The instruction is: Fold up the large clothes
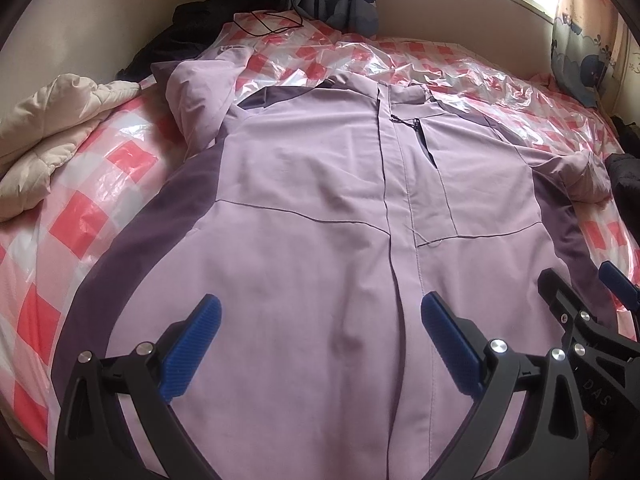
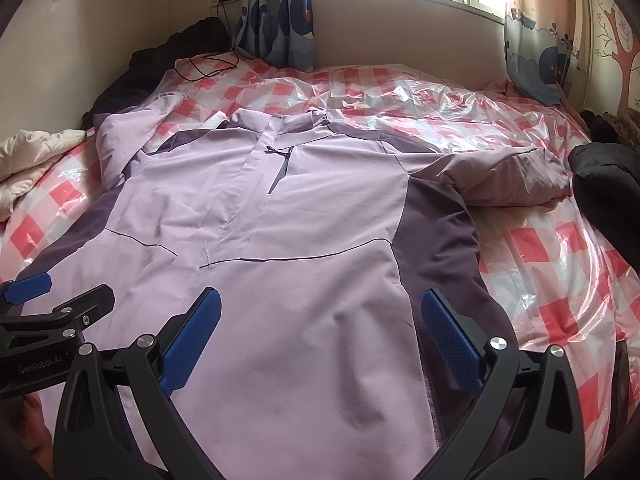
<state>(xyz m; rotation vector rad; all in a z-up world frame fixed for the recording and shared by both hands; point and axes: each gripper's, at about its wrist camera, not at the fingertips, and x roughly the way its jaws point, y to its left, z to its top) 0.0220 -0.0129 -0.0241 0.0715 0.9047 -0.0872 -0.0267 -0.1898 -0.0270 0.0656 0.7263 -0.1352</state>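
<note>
The lilac zip-front jacket with dark purple side panels [image 1: 320, 208] lies flat, front up, along the middle of the bed covered in red-and-white checked plastic sheeting [image 1: 100, 208]; collar toward the window-side edge, hem toward the near edge; one sleeve reaches toward the cream quilted blanket [image 1: 48, 132] at the left edge, the other toward the right edge; left gripper [image 1: 320, 344] over the hem, jaws spread, empty; right gripper [image 2: 320, 340] over the hem beside it, jaws spread, empty
</note>
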